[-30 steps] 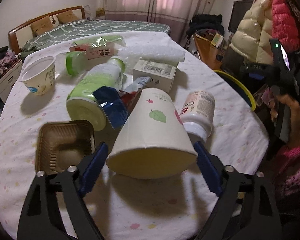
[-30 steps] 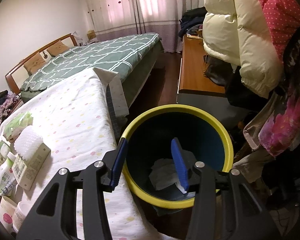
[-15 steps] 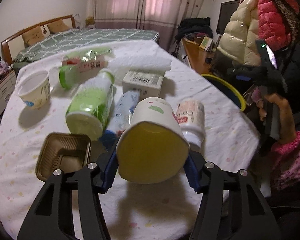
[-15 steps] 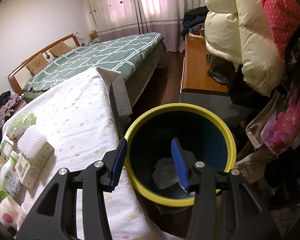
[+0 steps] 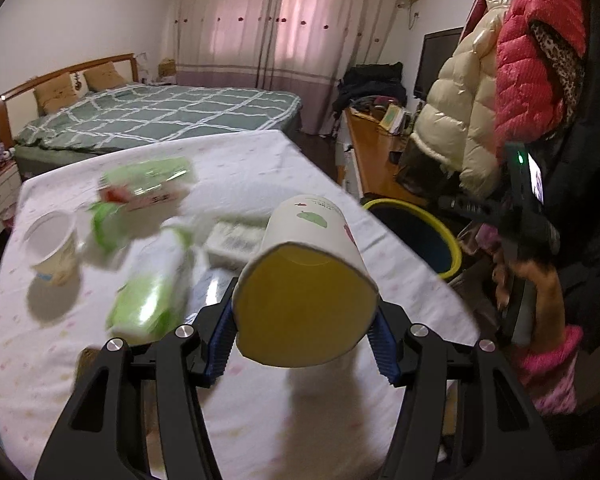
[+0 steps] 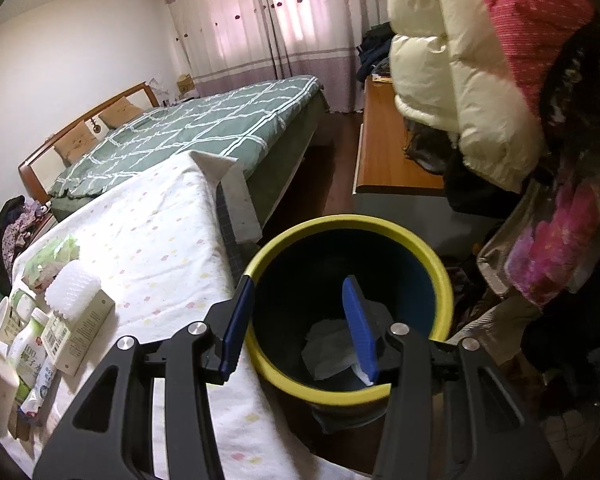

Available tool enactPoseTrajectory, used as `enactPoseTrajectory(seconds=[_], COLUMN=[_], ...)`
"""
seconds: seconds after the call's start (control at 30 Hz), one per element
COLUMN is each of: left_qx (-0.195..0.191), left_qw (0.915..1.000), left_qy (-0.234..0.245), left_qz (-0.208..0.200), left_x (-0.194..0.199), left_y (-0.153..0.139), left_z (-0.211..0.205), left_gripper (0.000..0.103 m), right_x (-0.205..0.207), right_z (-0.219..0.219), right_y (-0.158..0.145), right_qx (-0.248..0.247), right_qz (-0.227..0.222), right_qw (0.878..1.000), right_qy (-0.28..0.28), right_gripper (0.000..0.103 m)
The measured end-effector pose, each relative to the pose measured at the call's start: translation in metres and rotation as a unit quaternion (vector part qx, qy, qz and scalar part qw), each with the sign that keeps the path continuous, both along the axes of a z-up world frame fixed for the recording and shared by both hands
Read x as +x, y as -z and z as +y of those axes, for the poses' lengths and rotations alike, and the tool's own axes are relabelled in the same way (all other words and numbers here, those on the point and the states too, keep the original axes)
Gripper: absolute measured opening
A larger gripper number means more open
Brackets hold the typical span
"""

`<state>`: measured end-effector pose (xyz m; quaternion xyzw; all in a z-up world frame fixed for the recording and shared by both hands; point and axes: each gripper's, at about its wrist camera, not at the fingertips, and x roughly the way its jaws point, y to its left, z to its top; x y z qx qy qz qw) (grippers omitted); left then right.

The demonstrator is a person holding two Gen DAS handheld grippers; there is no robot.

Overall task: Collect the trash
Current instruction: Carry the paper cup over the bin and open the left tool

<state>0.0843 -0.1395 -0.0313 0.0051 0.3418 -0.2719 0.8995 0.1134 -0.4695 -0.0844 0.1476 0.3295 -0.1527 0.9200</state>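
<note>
The left gripper (image 5: 304, 344) had its blue pads pressed on both sides of a white paper cup (image 5: 306, 280), squeezing the yellow-lined mouth out of round; its jaws had just been closing on the cup, which was held clear of the table (image 5: 260, 420). At ten o'clock from the cup lay a blurred green-and-white bottle (image 5: 152, 288), and at nine o'clock stood a small white tub (image 5: 54, 248). The right gripper (image 6: 296, 320) stood partly open with nothing between its pads, above the yellow-rimmed bin (image 6: 446, 304). Crumpled white paper (image 6: 328, 344) lay in the bin.
</note>
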Motion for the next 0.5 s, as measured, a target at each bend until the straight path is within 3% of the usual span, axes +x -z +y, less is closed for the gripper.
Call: enactPoseTrajectory(seconds=[0.23, 0.5], left_qx=[-0.008, 0.006], left_qw=[0.9985, 0.9927], left_qy=[0.044, 0.092], left_qz=[0.033, 0.078], left_x=[0.034, 0.074], left_y=[-0.003, 0.018], left_z=[-0.083, -0.198], left_gripper=[0.058, 0.058], right_x=[-0.029, -0.057], right_z=[-0.036, -0.082], right_y=[0.002, 0.012], right_qx=[-0.011, -0.007], right_qz=[-0.001, 0.003], right_qw=[0.999, 0.997], right_qy=[0.035, 0.076], right_gripper=[0.048, 0.050])
